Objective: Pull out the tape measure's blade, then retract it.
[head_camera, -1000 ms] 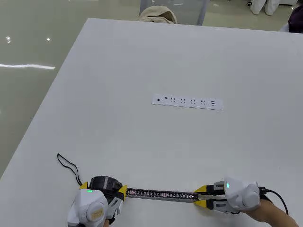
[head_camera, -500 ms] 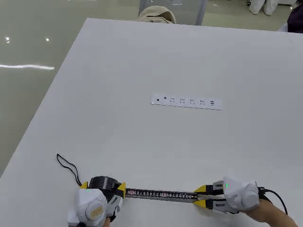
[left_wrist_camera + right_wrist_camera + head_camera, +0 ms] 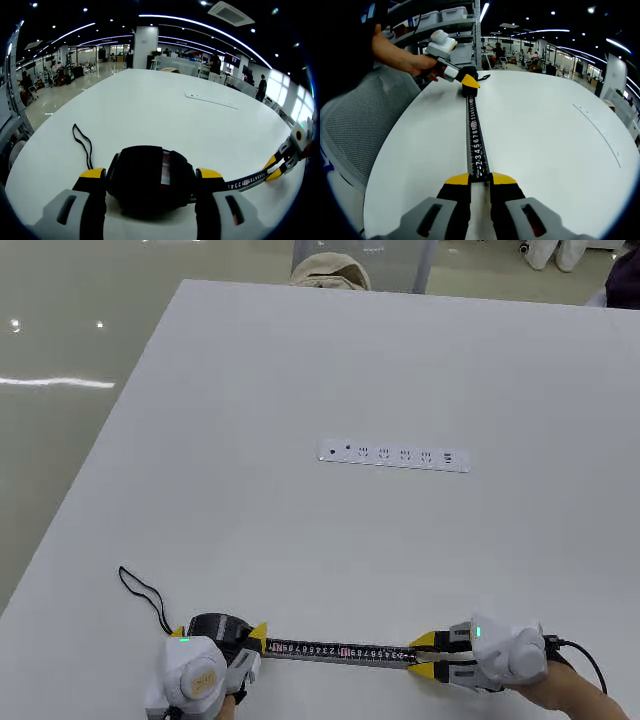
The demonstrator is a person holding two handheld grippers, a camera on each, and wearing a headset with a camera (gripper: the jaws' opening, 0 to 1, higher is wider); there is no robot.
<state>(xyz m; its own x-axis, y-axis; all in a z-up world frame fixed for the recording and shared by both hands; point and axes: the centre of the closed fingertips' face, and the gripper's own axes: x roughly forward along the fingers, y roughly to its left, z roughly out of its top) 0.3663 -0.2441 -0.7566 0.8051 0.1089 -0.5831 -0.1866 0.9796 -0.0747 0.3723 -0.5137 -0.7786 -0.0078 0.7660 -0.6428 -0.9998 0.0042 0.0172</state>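
White counter [image 3: 400, 370] stretches wide before us, bare but for a power strip [image 3: 395, 456] near its middle. Close to the near left corner, the left claw [image 3: 151, 173] clamps the black tape measure case [image 3: 222, 628] by its sides, and the strap [image 3: 145, 590] trails toward the left edge. Further right along the near edge, the right claw [image 3: 480, 178] is pinched narrow on the tip of the blade [image 3: 340, 651]. Over the last second the drawn length looks unchanged, so we judge the pull finished or paused, with retraction next. Open room lies rightward and toward the far edge. The near and left edges sit close, so we would feed the blade back along the near edge.
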